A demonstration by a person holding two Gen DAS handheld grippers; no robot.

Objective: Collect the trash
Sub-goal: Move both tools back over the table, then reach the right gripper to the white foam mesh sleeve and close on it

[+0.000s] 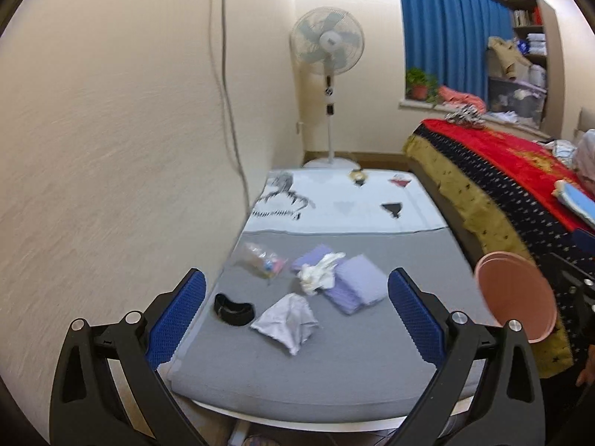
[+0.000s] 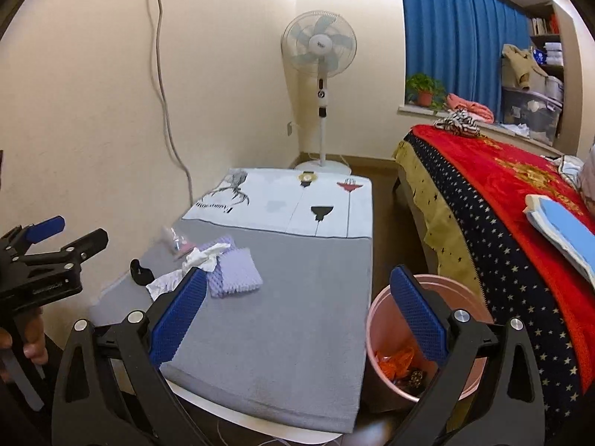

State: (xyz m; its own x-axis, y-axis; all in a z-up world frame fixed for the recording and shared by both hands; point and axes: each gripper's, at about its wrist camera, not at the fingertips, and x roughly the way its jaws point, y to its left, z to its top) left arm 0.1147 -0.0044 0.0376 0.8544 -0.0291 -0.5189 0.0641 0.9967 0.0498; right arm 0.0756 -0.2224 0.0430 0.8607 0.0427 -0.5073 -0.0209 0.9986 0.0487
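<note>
The left tongs (image 1: 296, 303) hang spread wide and empty over the near end of the grey surface (image 1: 334, 371), framing the litter they look meant to reach; the right tongs (image 2: 297, 303) are likewise spread and hold nothing. The trash sits clustered toward the wall side: a crumpled white tissue (image 1: 318, 269) on 2 lilac pads (image 1: 355, 284), a flat white scrap (image 1: 286, 321) nearest, a clear wrapper (image 1: 260, 260) and a black band (image 1: 234, 309). The pink bin (image 2: 420, 338), already holding orange scraps, stands on the floor between surface and bed, probably within easy reach for drops.
</note>
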